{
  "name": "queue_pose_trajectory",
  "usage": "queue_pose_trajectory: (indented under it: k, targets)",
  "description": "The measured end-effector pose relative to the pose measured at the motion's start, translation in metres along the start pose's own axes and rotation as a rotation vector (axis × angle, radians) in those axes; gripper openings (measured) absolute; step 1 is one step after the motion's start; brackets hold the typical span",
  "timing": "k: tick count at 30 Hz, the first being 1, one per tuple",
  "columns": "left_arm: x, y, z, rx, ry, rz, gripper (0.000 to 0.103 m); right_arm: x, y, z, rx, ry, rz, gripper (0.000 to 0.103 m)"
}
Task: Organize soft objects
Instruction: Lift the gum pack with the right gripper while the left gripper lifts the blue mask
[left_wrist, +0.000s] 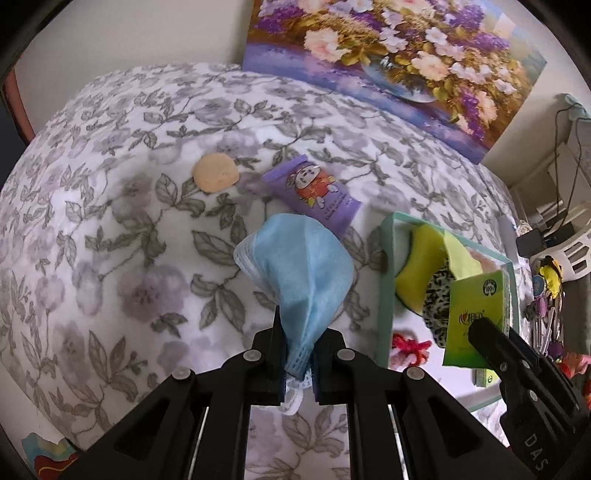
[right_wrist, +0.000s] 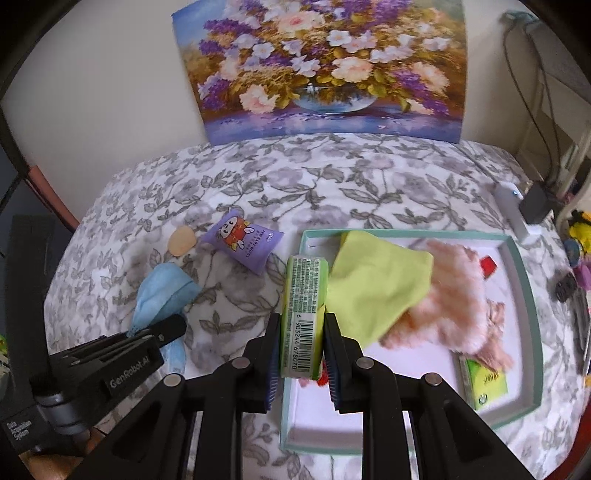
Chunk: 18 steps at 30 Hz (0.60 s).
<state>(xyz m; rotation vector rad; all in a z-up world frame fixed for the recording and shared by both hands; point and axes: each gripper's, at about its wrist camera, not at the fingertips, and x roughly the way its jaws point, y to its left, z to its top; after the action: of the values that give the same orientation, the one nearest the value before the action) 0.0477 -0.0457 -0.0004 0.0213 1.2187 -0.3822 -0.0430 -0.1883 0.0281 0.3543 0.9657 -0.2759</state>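
1. While both arms hang over a floral bedspread (left_wrist: 110, 206), the left tool (left_wrist: 298, 363) is clamped on a blue face mask (left_wrist: 295, 266), held clear of the cloth.
2. The right tool (right_wrist: 299, 354) pinches a green tissue pack (right_wrist: 303, 314) upright over the near-left corner of a teal-rimmed box (right_wrist: 524, 280).
3. Inside the box lie a yellow-green cloth (right_wrist: 376, 284), a pink fluffy item (right_wrist: 458, 302) and another green pack (right_wrist: 487, 384).
4. Beyond the mask, a purple wipes packet (left_wrist: 314, 192) and a round beige puff (left_wrist: 216, 173) rest on the bedspread.
5. Farthest back, a flower painting (right_wrist: 321, 70) leans against the wall.
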Motion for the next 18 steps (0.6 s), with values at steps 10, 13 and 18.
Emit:
queue_pose_trajectory:
  k: [10,13,18]
  targets:
    - [-0.02,-0.038,-0.014,0.081,-0.038,-0.054,0.01,-0.042,-0.026,-0.001,0.054,-0.087,-0.013,0.023]
    - [-0.022,-0.056,-0.022,0.124,-0.032,-0.076,0.01,-0.045,-0.042,-0.002,0.086,-0.082,-0.044,0.023]
    - [-0.019,-0.089,-0.036,0.194,0.001,-0.114,0.01,-0.04,-0.068,-0.007,0.122,-0.046,-0.114,0.023]
